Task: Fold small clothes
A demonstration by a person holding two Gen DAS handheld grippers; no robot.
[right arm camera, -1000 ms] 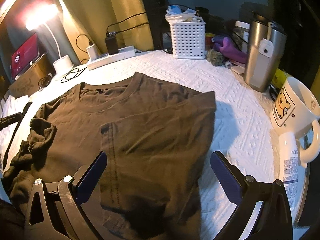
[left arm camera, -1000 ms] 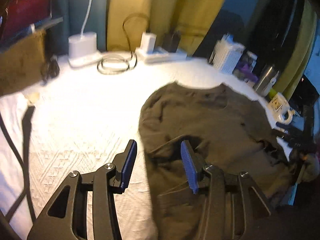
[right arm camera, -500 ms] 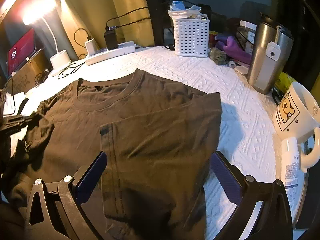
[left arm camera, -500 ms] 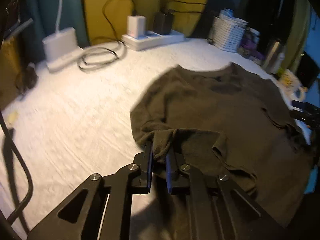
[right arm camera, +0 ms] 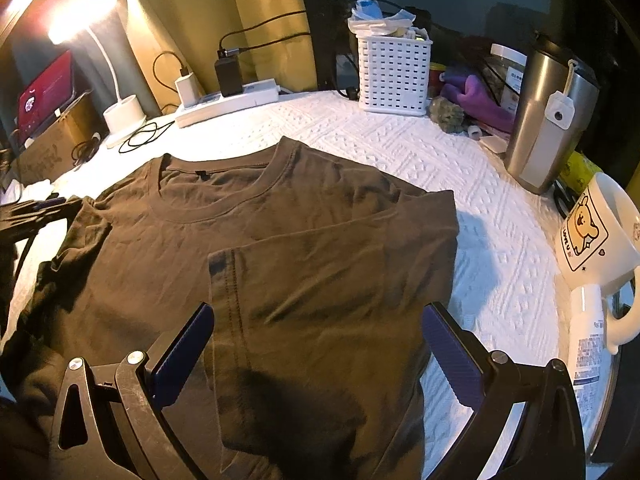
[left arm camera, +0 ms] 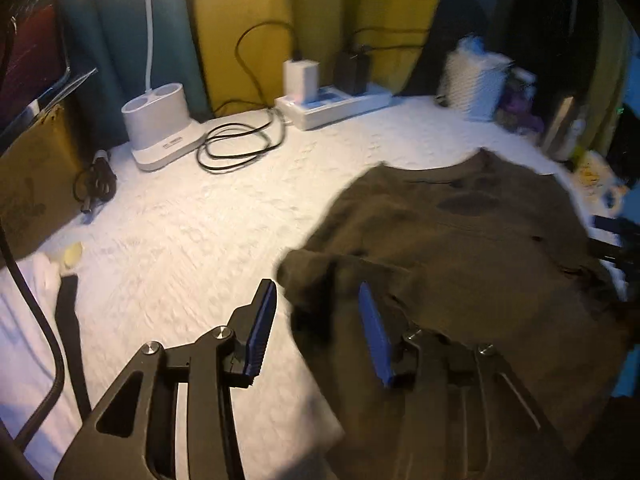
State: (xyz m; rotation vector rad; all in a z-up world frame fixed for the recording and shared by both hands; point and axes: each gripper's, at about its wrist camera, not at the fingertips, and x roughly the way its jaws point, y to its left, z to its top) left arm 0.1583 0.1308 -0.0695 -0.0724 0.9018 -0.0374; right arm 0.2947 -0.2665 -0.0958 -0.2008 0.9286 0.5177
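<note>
**A:** So where's the shirt at? The brown T-shirt [right arm camera: 280,248] lies flat on the white quilted cover [right arm camera: 500,248], collar at the far side, its right side folded in over the chest – the left sleeve [left arm camera: 316,276] is bunched up at the edge.

**B:** And the grippers? The left gripper [left arm camera: 316,320] is opening, blue pads apart, the crumpled sleeve between them but not pinched. The right gripper [right arm camera: 320,352] stands wide over the near folded part, gripping nothing.

**A:** Around it – a white basket [right arm camera: 394,76] and a power strip [right arm camera: 228,102] at the far side, a steel tumbler [right arm camera: 548,120] and a bear mug [right arm camera: 600,236] on the right.
</note>
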